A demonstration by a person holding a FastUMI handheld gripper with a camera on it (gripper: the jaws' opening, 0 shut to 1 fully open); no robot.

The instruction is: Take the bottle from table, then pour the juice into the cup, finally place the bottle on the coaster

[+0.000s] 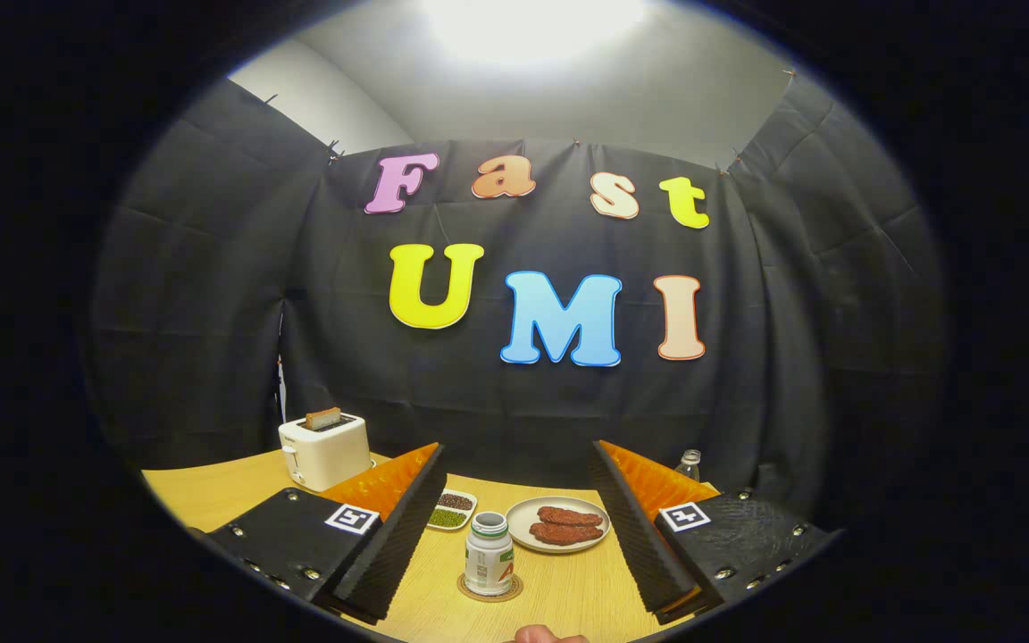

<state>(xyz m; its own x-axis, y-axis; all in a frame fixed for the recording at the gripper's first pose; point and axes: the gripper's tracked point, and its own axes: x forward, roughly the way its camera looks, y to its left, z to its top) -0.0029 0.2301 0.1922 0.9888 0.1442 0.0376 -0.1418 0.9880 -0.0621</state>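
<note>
The wooden table [211, 500] carries a toaster [325, 449], a two-part dish [453, 511], a plate [559, 524] and a coaster [489, 589] under the bottle [489, 554].

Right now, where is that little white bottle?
In the gripper view, the white bottle stands upright on a round coaster on the wooden table, between the open gripper fingers, just before the plate of meat.

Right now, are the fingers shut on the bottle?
No: the fingers stand wide apart, and the bottle sits untouched on the coaster between them.

White bottle [489, 554] stands upright, uncapped, on the round coaster [489, 591]
</note>
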